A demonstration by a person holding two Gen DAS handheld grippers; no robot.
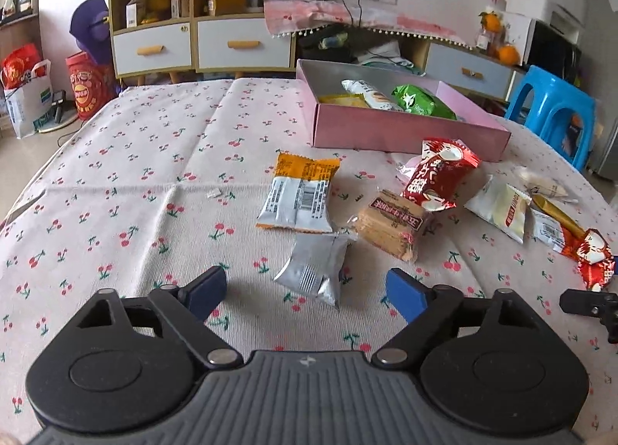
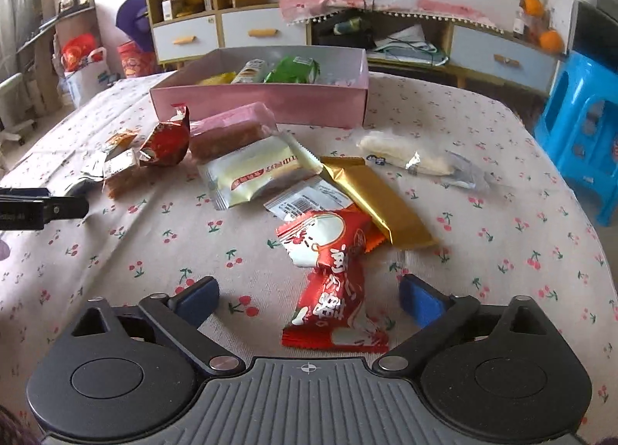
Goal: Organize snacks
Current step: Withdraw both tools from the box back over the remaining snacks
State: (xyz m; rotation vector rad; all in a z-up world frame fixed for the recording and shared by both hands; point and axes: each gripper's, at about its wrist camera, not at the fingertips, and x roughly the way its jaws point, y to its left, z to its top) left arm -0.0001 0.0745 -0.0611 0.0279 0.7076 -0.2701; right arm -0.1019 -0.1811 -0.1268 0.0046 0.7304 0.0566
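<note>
My left gripper [image 1: 307, 292] is open, its fingers either side of a silver snack packet [image 1: 314, 265] lying on the cherry-print tablecloth. Beyond it lie an orange-and-white packet [image 1: 299, 194], a brown biscuit pack [image 1: 390, 225] and a red packet [image 1: 438, 174]. My right gripper [image 2: 307, 296] is open around the near end of a red-and-white snack packet [image 2: 332, 279]. Past it lie a gold bar [image 2: 374, 199], a pale yellow packet [image 2: 255, 174], a pink-wrapped cake [image 2: 231, 130] and a clear-wrapped pastry [image 2: 405, 155]. The pink box [image 1: 405, 132] [image 2: 262, 103] holds a few snacks.
The table drops off at the left and right edges. A blue plastic stool [image 1: 556, 112] [image 2: 583, 132] stands at the right. Cabinets and shelves [image 1: 201, 39] line the far wall. The other gripper's tip shows at the view edges [image 1: 591, 306] [image 2: 42, 209].
</note>
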